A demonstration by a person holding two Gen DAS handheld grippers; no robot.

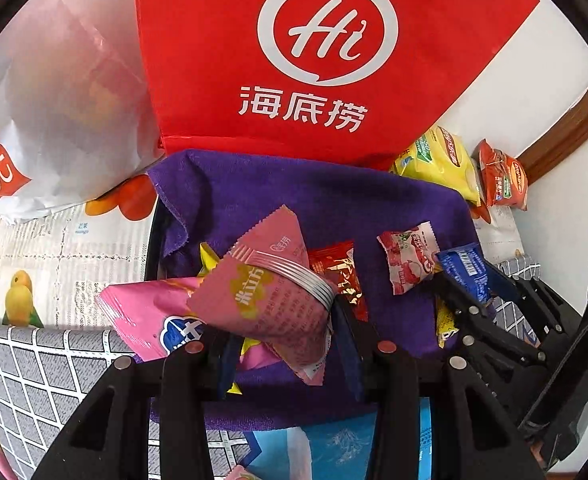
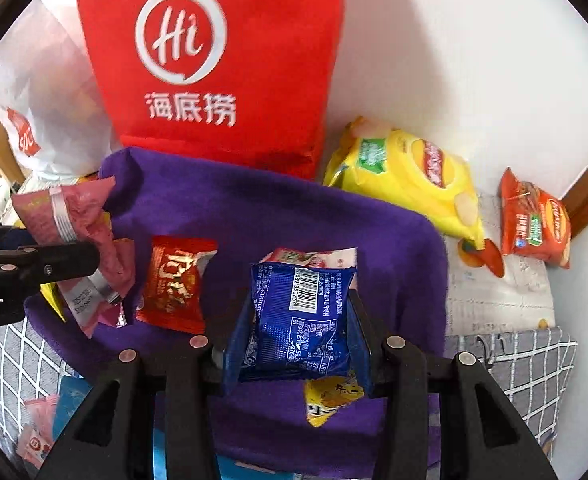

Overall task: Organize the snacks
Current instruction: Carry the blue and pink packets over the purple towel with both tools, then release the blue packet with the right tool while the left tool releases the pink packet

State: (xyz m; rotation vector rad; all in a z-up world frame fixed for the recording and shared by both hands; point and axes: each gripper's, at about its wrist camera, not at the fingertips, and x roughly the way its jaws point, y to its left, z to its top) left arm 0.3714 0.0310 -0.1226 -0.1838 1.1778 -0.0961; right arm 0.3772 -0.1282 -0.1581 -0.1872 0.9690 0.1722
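My left gripper (image 1: 278,332) is shut on a pink snack packet (image 1: 270,296) and holds it above the purple cloth (image 1: 333,208); the same packet shows in the right wrist view (image 2: 70,216). My right gripper (image 2: 297,328) is shut on a blue snack packet (image 2: 301,320), also seen in the left wrist view (image 1: 465,268). On the cloth lie a red packet (image 2: 174,280), a red-and-white packet (image 1: 409,260) and a yellow packet (image 2: 329,400). A larger pink bag (image 1: 154,316) lies at the cloth's left edge.
A big red Haidilao bag (image 1: 294,60) stands behind the cloth, with a white plastic bag (image 1: 54,120) to its left. A yellow chip bag (image 2: 409,176) and an orange chip bag (image 2: 533,220) lie at the right by the white wall. A grey checked cover (image 1: 34,380) lies in front.
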